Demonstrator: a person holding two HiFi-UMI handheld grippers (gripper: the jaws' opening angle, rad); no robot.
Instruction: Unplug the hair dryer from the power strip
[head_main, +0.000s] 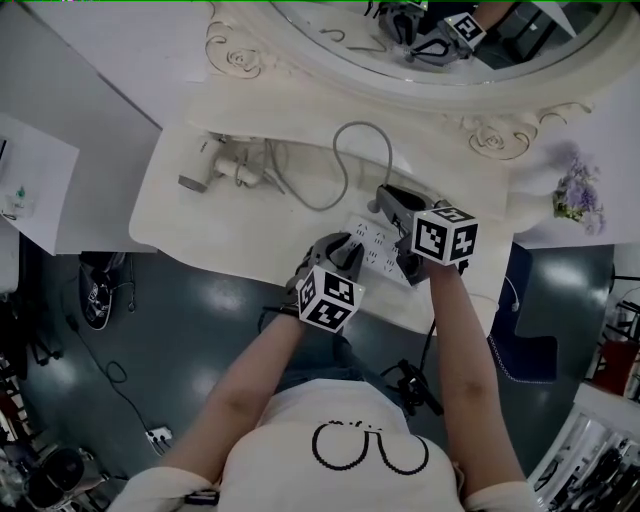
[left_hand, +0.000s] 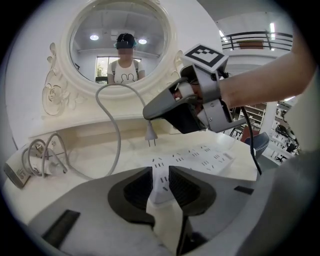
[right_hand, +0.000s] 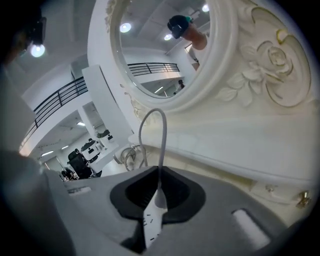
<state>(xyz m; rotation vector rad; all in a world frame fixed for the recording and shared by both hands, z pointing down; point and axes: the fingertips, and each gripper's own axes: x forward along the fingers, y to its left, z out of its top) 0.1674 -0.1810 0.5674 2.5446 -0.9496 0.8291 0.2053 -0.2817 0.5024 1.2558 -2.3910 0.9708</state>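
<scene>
The white power strip lies near the front edge of the white dressing table. My left gripper is shut on its near end, and the strip runs away from between the pads in the left gripper view. My right gripper is shut on the hair dryer's grey plug, which hangs above the strip with both prongs bare. The plug sits between the right jaws in the right gripper view. Its grey cord loops back to the hair dryer, lying at the table's left end.
An ornate oval mirror stands against the back of the table. A small bunch of purple flowers is at the right. Cables and another power strip lie on the dark floor in front of the table.
</scene>
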